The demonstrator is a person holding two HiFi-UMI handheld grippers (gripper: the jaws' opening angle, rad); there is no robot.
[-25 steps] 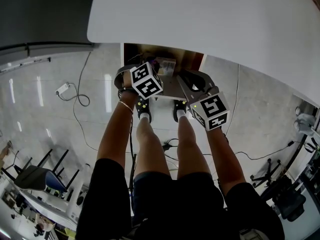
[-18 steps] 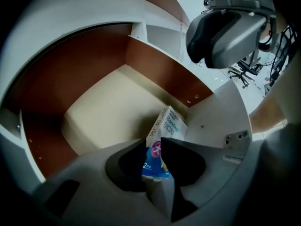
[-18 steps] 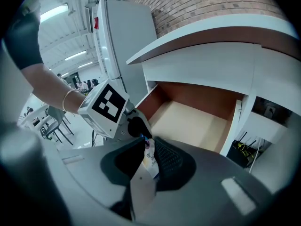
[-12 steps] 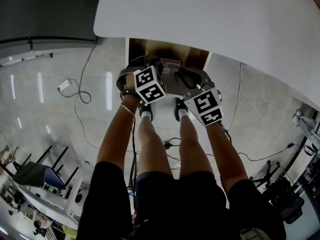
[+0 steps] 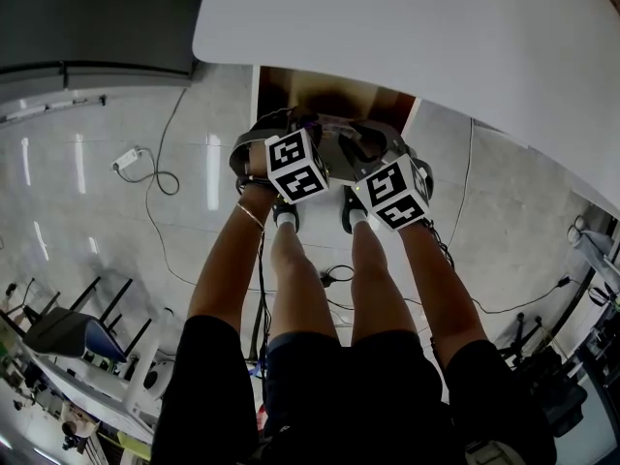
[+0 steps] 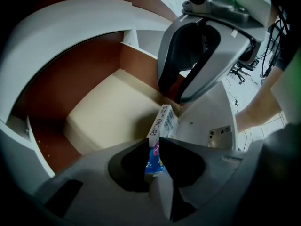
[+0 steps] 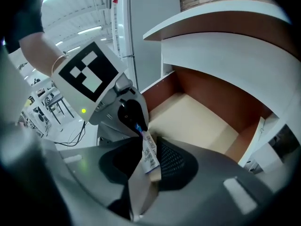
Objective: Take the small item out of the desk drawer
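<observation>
Evidently mid-handover, the box (image 6: 164, 124) sits over the open drawer (image 6: 101, 109), pinched by the left gripper (image 6: 157, 144), whose jaws have just been closing on it. The right gripper (image 7: 146, 141) has just been opening its jaws, which stand slack around the same box. The left holds only one end, so the box could pivot or drop back in if the right snags it pulling away.

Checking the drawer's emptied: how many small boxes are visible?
1: the small box sits between both grippers' jaws over the drawer; the left gripper has just been closing on it, the right gripper opening. Others may be hidden.
</observation>
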